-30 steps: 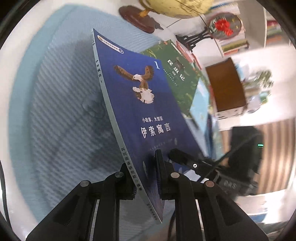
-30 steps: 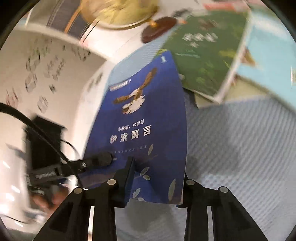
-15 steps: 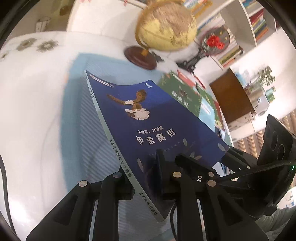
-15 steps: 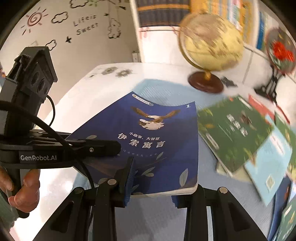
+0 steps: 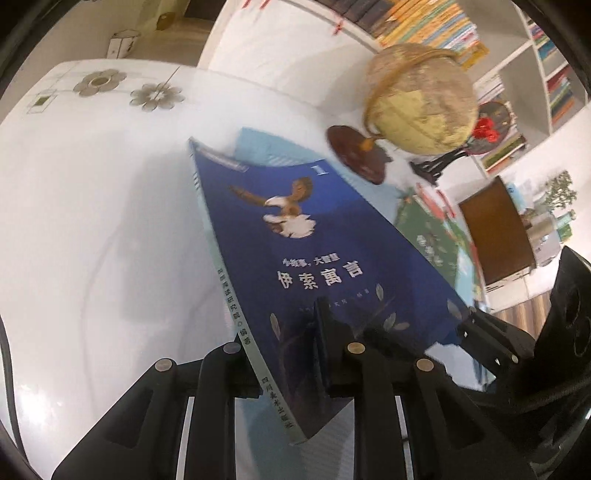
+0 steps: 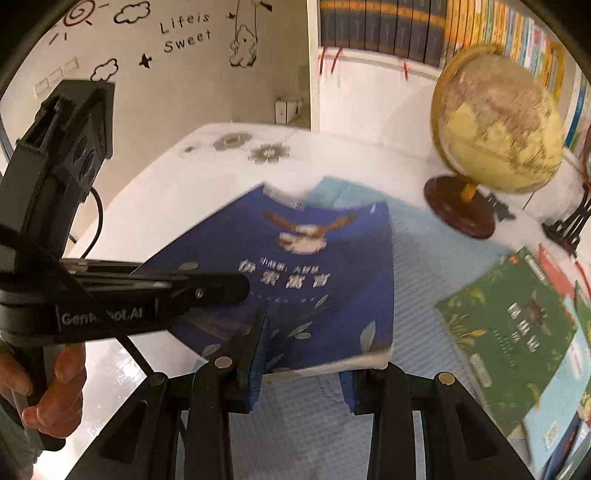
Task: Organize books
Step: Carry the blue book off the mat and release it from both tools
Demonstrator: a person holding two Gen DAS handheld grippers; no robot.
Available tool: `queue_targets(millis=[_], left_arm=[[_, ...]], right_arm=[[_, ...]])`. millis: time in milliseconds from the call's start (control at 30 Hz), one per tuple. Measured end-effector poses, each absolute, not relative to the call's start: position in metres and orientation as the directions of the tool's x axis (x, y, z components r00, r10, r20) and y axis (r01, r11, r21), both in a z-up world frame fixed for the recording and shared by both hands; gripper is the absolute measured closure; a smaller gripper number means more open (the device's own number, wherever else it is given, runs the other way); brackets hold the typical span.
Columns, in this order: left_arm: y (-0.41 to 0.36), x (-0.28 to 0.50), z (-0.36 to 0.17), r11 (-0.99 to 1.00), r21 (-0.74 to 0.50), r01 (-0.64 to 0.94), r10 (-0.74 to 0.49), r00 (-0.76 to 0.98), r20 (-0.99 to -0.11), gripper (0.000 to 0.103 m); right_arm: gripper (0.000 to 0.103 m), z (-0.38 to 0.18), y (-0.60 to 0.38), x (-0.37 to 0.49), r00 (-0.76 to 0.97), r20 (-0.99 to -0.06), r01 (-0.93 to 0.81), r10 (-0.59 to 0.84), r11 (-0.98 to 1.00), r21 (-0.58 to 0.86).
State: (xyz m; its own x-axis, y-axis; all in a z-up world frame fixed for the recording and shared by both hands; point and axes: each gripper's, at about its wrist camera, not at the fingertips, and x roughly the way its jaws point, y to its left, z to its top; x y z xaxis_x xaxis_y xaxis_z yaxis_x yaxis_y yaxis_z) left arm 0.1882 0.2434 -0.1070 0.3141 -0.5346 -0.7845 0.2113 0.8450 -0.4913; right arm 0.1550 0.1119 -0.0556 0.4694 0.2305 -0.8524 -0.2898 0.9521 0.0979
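A dark blue book with an eagle on its cover is held above the table by both grippers. My left gripper is shut on its spine near the lower corner. In the right wrist view that gripper's upper finger lies across the cover from the left. My right gripper is shut on the bottom edge of the blue book, one pad on the cover and one beneath the pages. From the left wrist view the right gripper shows at the book's right corner. The book sags slightly between the two grips.
A light blue mat lies on the white table. A globe on a brown base stands at the back. A green book and several others lie at the right. A hand grips the left tool. Bookshelves fill the wall.
Both grippers have carried the blue book up and toward the white left part of the table. The book has turned flatter, and the globe and shelves have come into view.
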Motion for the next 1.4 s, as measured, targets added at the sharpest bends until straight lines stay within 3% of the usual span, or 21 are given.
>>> queue_targets(millis=[267,600,833,967,1067,1400], left_arm=[[0.255,0.182,-0.136,0.878,-0.459,0.134,-0.477,0.290,-0.830,0.076],[0.274,0.173,-0.139,0.929,-0.370,0.020,-0.356,0.319,-0.878,0.074],[0.281,0.169,-0.144,0.912,-0.410,-0.014,-0.387,0.302,-0.871,0.074],[0.284,0.164,-0.142,0.917,-0.398,-0.013,-0.372,0.326,-0.869,0.074],[0.297,0.160,-0.142,0.922,-0.386,-0.042,-0.350,0.340,-0.873,0.074],[0.344,0.152,-0.128,0.955,-0.272,-0.121,-0.205,0.392,-0.897,0.074]], right_arm=[[0.070,-0.093,0.122,0.151,0.364,-0.892,-0.297,0.267,0.941,0.161],[0.051,-0.113,0.117,0.141,0.282,-0.911,-0.315,0.300,0.926,0.207],[0.051,-0.108,0.120,0.140,0.327,-0.904,-0.325,0.277,0.931,0.168],[0.051,-0.096,0.144,0.142,0.395,-0.891,-0.425,0.225,0.904,0.039],[0.051,-0.091,0.163,0.146,0.391,-0.887,-0.474,0.248,0.880,0.037],[0.051,-0.115,0.216,0.141,0.202,-0.902,-0.519,0.383,0.822,0.233]])
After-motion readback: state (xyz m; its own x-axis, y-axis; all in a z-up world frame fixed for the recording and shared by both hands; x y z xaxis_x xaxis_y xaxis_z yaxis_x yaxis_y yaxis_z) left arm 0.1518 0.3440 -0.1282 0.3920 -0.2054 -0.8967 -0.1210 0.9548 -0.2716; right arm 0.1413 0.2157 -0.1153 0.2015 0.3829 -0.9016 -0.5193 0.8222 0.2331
